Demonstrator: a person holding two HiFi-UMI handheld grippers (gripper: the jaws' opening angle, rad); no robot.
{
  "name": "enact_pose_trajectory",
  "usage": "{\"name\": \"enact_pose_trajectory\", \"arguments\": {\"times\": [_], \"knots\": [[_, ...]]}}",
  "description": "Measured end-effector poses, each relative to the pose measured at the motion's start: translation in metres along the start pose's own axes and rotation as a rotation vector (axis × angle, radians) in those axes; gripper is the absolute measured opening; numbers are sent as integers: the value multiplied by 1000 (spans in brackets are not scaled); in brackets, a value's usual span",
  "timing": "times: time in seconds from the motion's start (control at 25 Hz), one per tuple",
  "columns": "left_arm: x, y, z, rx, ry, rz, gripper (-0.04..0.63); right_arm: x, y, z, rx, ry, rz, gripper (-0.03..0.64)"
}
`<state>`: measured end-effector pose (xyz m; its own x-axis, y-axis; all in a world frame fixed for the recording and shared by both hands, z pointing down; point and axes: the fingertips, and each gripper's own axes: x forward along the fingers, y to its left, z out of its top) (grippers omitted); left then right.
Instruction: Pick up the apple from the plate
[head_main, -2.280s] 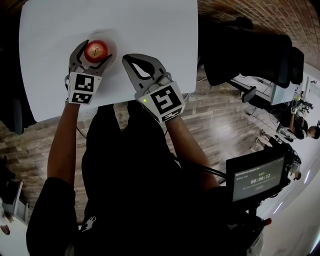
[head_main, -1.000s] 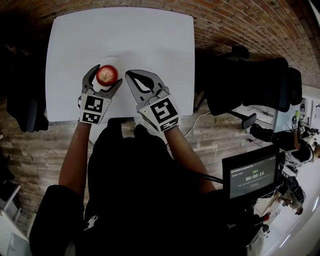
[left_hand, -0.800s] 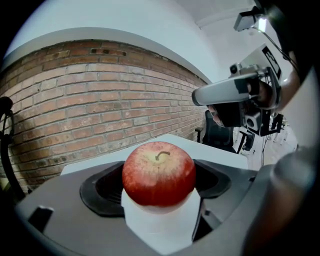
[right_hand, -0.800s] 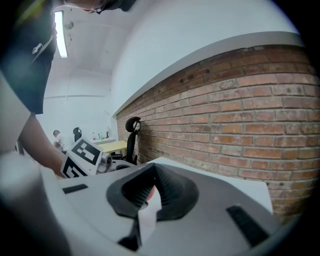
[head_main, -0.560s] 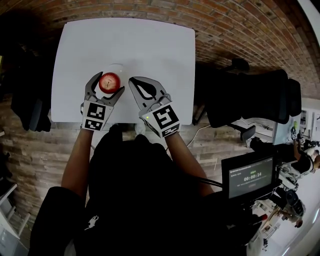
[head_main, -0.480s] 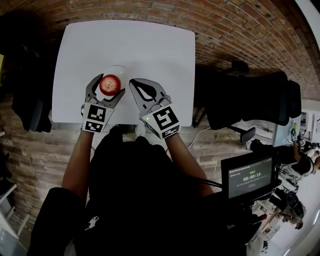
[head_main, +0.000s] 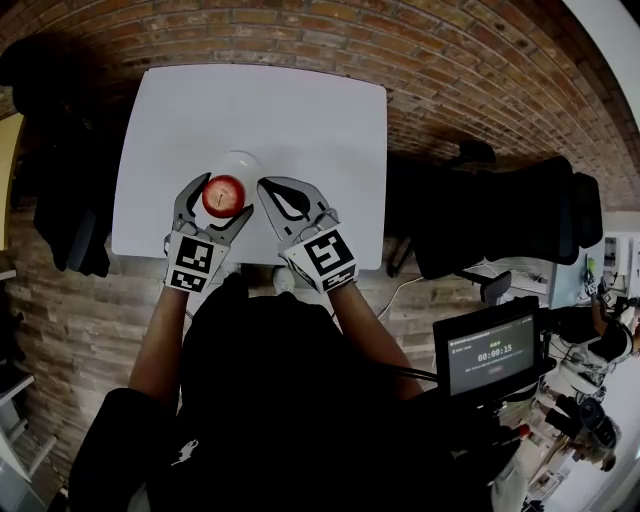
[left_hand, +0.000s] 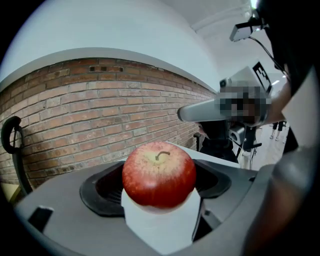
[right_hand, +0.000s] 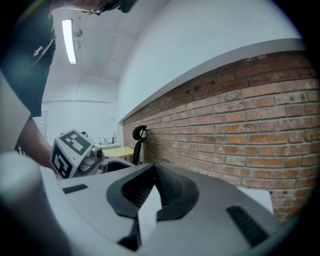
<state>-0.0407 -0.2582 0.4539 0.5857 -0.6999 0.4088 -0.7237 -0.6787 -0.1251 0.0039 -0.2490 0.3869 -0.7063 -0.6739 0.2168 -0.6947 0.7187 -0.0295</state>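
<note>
Right now the apple (left_hand: 159, 173) sits stem up between the two jaws of the left gripper (head_main: 220, 198). The dark pads press against its sides, so the jaws stand wide and clamp it. From the head view the apple overlaps the near part of the white plate (head_main: 238, 161), and I cannot tell whether it is clear of the plate. The left forearm (head_main: 165, 320) reaches straight forward from the body. Its gripper points away over the near edge of the counter (head_main: 300, 110) and tips a little downward. Just to the right, the right gripper (head_main: 264, 187) angles inward, with its tips close to the apple. Those jaw tips meet and I see nothing between them. Beyond the apple stands a brick wall (left_hand: 90, 110).
</note>
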Motion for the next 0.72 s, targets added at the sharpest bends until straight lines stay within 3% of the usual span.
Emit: {"name": "enact_pose_trajectory", "arguments": {"times": [0.4,0.72], "knots": [[-26,-2,30,-11,-66,27,413,-5,3,18,-37,-58,-1,2],[-27,-3,29,-15,-64,31,413,-6,3,18,-43,-54,0,2]]}}
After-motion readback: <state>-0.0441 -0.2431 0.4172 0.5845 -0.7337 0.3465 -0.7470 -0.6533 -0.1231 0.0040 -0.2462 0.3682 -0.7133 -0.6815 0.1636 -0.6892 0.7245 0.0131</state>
